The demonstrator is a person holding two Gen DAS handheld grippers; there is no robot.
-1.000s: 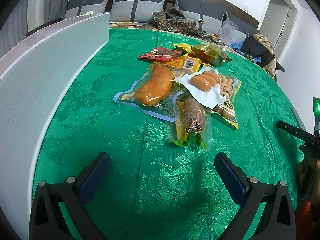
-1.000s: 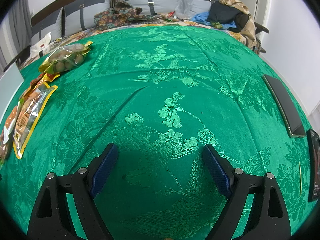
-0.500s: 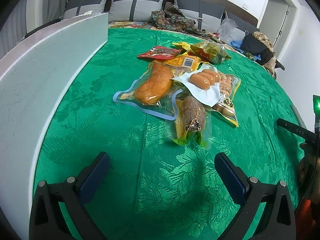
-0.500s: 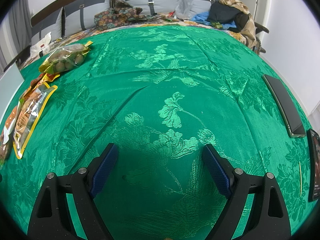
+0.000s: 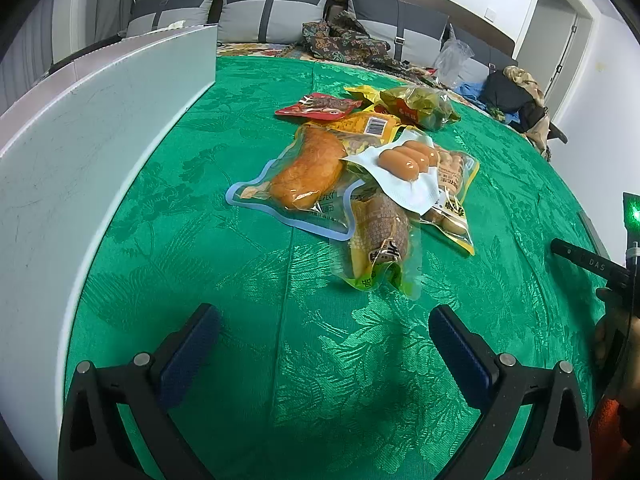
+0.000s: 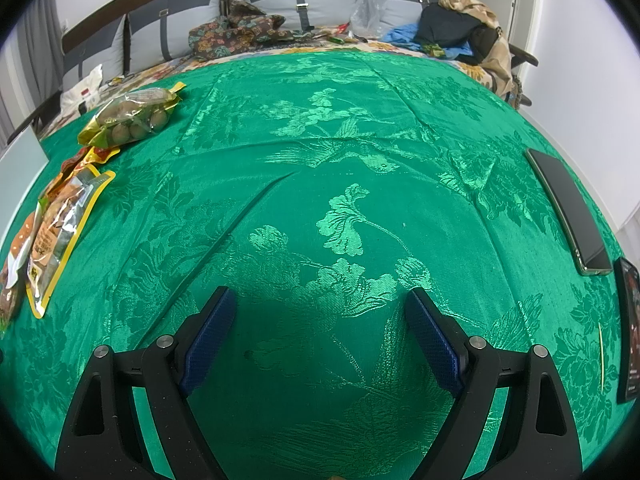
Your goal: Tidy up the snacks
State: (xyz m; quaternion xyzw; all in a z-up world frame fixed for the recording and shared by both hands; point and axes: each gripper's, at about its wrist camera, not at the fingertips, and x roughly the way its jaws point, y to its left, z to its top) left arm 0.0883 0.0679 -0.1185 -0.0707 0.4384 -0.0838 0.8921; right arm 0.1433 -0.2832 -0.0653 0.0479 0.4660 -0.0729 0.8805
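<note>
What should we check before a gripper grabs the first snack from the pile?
1. Left gripper open and holding nothing: ok.
2. Right gripper open and holding nothing: ok.
3. Snack within view ahead of the left fingers: ok, the brown snack pack lies nearest.
4. Pack free to lift: not ok, the sausage pack overlaps its far end.
5. Bare green cloth ahead of the right gripper: ok.
6. White box ready to take snacks: cannot tell, only its outer wall shows.
</note>
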